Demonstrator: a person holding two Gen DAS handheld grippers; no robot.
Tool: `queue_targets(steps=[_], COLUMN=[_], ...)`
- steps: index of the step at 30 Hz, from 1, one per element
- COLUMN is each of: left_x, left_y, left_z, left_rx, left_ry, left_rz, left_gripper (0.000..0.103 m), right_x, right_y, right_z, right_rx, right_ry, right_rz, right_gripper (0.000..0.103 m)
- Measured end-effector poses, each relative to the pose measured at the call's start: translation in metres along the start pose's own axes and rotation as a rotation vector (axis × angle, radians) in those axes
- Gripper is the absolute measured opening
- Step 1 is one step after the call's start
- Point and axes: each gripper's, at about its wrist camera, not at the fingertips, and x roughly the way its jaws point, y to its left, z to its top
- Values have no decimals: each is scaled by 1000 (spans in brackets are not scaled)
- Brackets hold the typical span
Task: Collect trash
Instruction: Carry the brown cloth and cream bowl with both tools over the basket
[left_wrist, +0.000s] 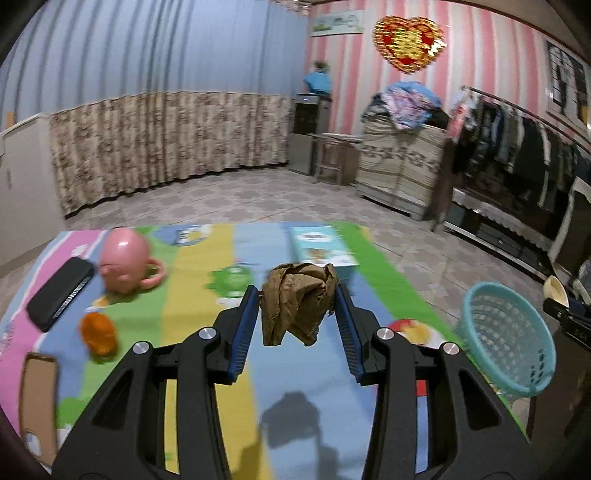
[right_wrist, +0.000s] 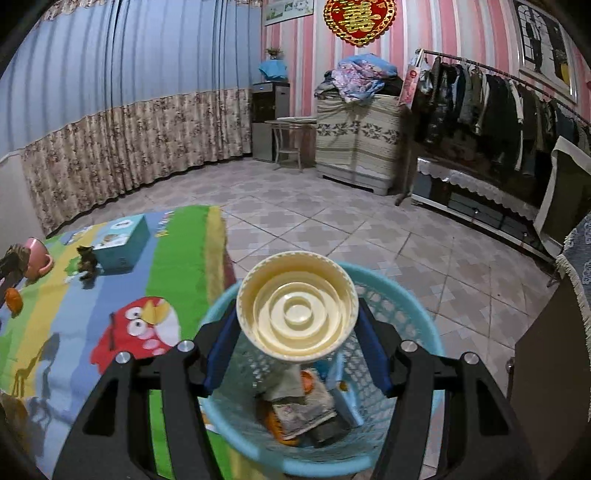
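My left gripper (left_wrist: 297, 295) is shut on a crumpled brown paper (left_wrist: 295, 306), held above the colourful play mat (left_wrist: 207, 258). A teal mesh basket (left_wrist: 498, 325) stands at the mat's right edge. In the right wrist view my right gripper (right_wrist: 297, 317) is shut on a cream ribbed plastic bowl (right_wrist: 297, 306), right over that basket (right_wrist: 314, 469). Several pieces of trash (right_wrist: 295, 406) lie in the basket's bottom. The cream bowl (left_wrist: 556, 291) also peeks in beyond the basket in the left wrist view.
On the mat lie a pink cup (left_wrist: 123, 264), a black flat case (left_wrist: 61, 293), an orange lump (left_wrist: 99, 334), a teal box (left_wrist: 321, 247) and a cardboard piece (left_wrist: 37, 398). A small dark brown scrap (right_wrist: 86, 260) sits by the teal box (right_wrist: 118, 240). Tiled floor and furniture surround it.
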Motion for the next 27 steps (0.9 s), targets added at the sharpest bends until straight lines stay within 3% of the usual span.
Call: queue_targets(steps=[15, 27], left_x=[37, 68], left_y=[-164, -229], left_z=[-15, -19], left_rx=[170, 224], left_ry=[74, 100], left_rz=[-222, -268], left_gripper=[41, 41], right_x=[13, 26], right_y=[-50, -65], right_z=[-7, -9], right_rx=[93, 144], right_ry=[9, 16], right_rz=[-59, -60], right_gripper=[61, 61])
